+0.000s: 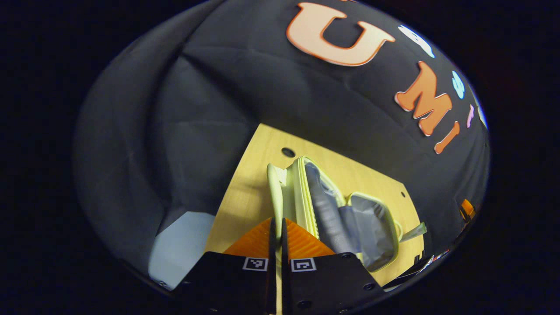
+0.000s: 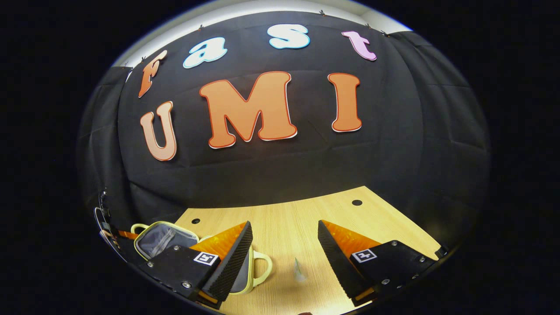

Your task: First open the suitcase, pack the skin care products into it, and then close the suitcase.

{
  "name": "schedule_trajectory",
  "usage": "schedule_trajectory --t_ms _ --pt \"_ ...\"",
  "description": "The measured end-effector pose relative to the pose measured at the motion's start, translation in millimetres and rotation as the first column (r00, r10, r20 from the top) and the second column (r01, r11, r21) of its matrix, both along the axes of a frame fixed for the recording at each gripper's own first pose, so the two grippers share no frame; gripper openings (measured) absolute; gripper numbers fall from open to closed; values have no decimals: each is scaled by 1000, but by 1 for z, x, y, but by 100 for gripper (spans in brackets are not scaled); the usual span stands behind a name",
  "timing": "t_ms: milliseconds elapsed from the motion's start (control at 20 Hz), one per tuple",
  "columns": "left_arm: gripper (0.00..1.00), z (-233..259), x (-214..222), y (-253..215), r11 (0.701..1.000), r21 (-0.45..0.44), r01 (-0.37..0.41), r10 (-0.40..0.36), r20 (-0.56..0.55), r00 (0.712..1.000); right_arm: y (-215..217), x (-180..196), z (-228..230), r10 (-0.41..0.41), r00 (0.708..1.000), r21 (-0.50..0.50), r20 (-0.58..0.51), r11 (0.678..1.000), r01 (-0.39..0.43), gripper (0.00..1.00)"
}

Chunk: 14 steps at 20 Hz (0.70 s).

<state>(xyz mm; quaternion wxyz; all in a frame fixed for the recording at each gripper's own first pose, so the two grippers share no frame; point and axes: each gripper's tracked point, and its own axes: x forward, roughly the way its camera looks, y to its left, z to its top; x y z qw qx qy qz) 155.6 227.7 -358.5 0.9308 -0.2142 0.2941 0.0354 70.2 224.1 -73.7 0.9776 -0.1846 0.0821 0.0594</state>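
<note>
A small pale yellow-green suitcase [image 1: 350, 214] with grey lining lies open on the wooden table [image 1: 249, 188]. Its left shell stands on edge, and the pale rim runs down between my left gripper's fingers. The left gripper [image 1: 277, 225] is shut on that rim. In the right gripper view the suitcase [image 2: 162, 240] lies at the lower left, partly behind one finger, with its loop handle [image 2: 264, 267] pointing right. My right gripper [image 2: 284, 224] stands open over bare table, nothing between its fingers. A small clear pale item [image 2: 299, 271] lies on the table between them; a similar thin item [image 1: 413, 232] shows beside the suitcase.
The table [image 2: 288, 210] has round holes [image 1: 288, 152] [image 2: 357, 202] near its back edge. The black cloth wall hangs close behind it. Left of the table's side edge, a patch of pale floor [image 1: 183, 245] shows below.
</note>
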Motion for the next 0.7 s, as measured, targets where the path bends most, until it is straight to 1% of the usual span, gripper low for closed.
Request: schedule_trajectory --t_ms 100,250,350,400,450,500,550,600,700 --pt "5 -30 4 10 1000 0 -23 23 -39 999 -3 2 -3 -17 1000 -10 -8 1000 17 95" --pt "5 -68 -1 24 998 52 -36 42 -106 993 -11 1 -6 -40 999 -26 -4 999 40 95" --pt "12 -84 -5 34 995 89 -41 55 -150 987 -17 0 -6 -52 999 -33 -5 998 51 95" --pt "19 -90 -5 33 995 91 -50 65 -164 984 -20 -1 -6 -57 998 -37 -5 998 56 95" --pt "17 -88 -3 38 992 108 -72 89 -159 983 -24 -2 -6 -63 998 -41 -3 997 63 95" --pt "36 -82 -1 40 990 113 -84 99 -133 986 -28 -3 -5 -68 998 -45 1 997 68 95" --pt "43 -74 -1 44 985 138 -103 119 -115 986 -32 -5 -3 -74 997 -48 7 996 74 95" --pt "62 -60 -5 46 978 173 -120 136 -85 987 -36 -6 -1 -78 997 -50 16 996 79 95" --pt "100 -16 -4 45 957 242 -159 160 17 987 -46 -7 3 -85 996 -53 27 995 86 95"
